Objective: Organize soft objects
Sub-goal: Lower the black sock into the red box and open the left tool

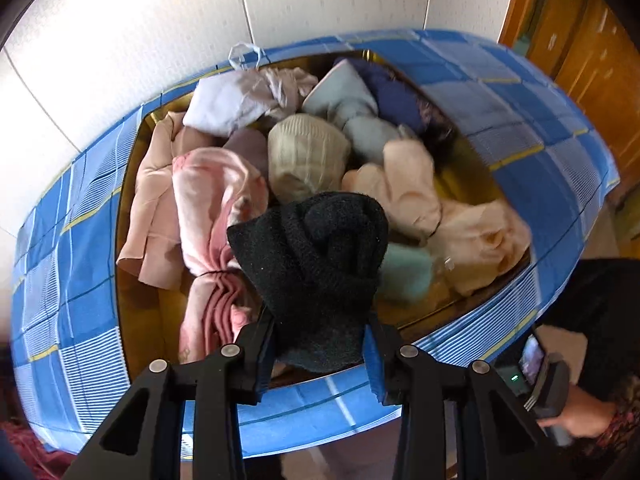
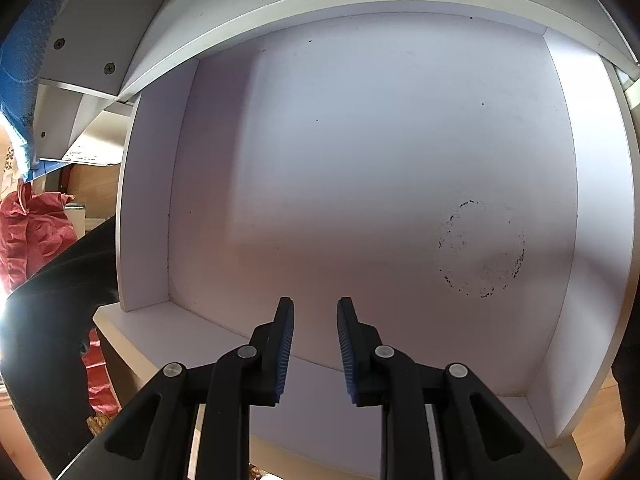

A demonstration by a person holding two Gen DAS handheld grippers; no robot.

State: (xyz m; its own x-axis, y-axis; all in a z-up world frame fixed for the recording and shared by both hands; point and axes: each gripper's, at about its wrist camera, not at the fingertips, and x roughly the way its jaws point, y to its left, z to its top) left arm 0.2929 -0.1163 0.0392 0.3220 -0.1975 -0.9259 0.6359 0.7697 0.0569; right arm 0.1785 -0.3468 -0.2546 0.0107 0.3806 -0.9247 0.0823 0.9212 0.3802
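Left wrist view: your left gripper (image 1: 320, 344) sits at bottom centre, clenched on a black fuzzy sock (image 1: 316, 264); its blue pads press the sock's lower end from both sides, and the rest of the sock bulges up in front of the fingers. Behind it, centre frame, a gold tray (image 1: 472, 312) holds a heap of soft items. It rests on a table w/ a blue checked cloth (image 1: 80, 280).

In the tray, l. to r.:
- peach garment (image 1: 150, 208), draped over the left rim
- pink towel (image 1: 208, 208), bunched, just beside the sock
- white cloth (image 1: 232, 104), upper left
- cream knit item (image 1: 304, 152), centre
- pale blue bundle (image 1: 344, 104) and dark blue piece (image 1: 392, 96), upper centre
- light pink sock pair (image 1: 408, 192) and cream cloth (image 1: 480, 240), right
- mint fuzzy item (image 1: 408, 272), touching the black sock's right edge

Lower right corner: your right hand (image 1: 576, 412) grips the handle of the other gripper, off the table's edge. A wooden cabinet (image 1: 580, 60) stands upper right.

Right wrist view: your right gripper (image 2: 316, 344), bottom centre, is released; the jaws stand slightly apart w/ nothing between them. It points into a white drawer (image 2: 360, 160), bare apart from a ring-shaped dark stain (image 2: 480, 248) at right centre. Far left edge: red fabric (image 2: 36, 232) and a dark sleeve (image 2: 52, 320).
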